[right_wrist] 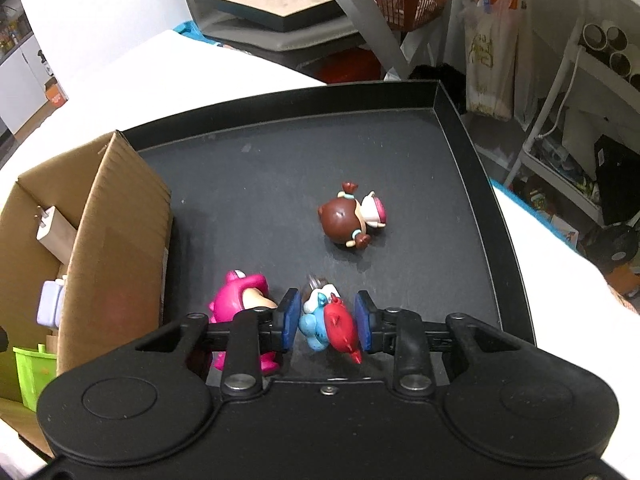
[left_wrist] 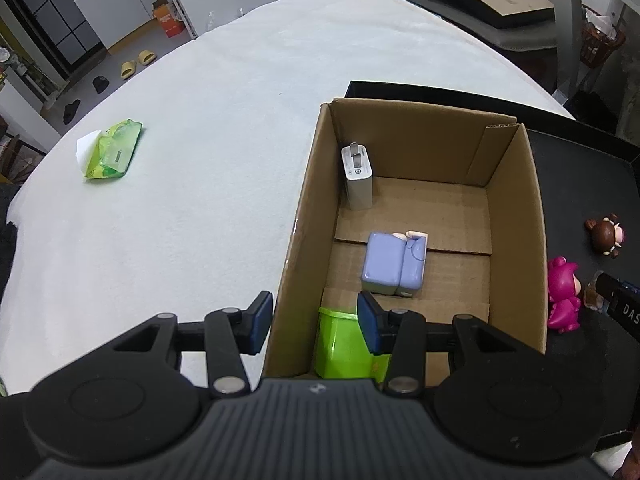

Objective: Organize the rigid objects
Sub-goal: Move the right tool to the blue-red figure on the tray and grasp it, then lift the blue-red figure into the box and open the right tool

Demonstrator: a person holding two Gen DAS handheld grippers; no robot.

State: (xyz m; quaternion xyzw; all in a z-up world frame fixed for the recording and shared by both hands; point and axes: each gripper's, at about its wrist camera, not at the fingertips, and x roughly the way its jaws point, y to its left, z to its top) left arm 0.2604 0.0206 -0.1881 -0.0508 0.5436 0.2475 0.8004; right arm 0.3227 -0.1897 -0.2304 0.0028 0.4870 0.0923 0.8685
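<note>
Taking the cardboard box (left_wrist: 516,216) as the landmark, the right wrist view alone shows what the right gripper (right_wrist: 327,322) is doing: just right of the box, on the black tray (right_wrist: 460,168), its blue fingers (right_wrist: 290,318) are pressed against both sides of a small blue-and-red figurine (right_wrist: 330,326) — a firm hold. The pink figurine (right_wrist: 240,298) lies between that grip and the box wall, and the brown-haired doll (right_wrist: 352,218) lies on its side farther out on the tray, apart from both. The left wrist view alone looks down into the box: a white charger (left_wrist: 357,178) stands upright near the far left corner, a lavender block toy (left_wrist: 394,264) lies mid-floor, and a lime-green container (left_wrist: 340,344) sits at the near wall. The left gripper (left_wrist: 314,322) hovers over the box's near left wall with its fingers partly apart, holding nothing — one finger outside the wall, one above the green container. Well left of the box, a green packet (left_wrist: 112,152) lies on the white surface (left_wrist: 208,120). The letters "DAS" show on a dark part at the left view's right edge, probably the other gripper; other print is too small to read.
</note>
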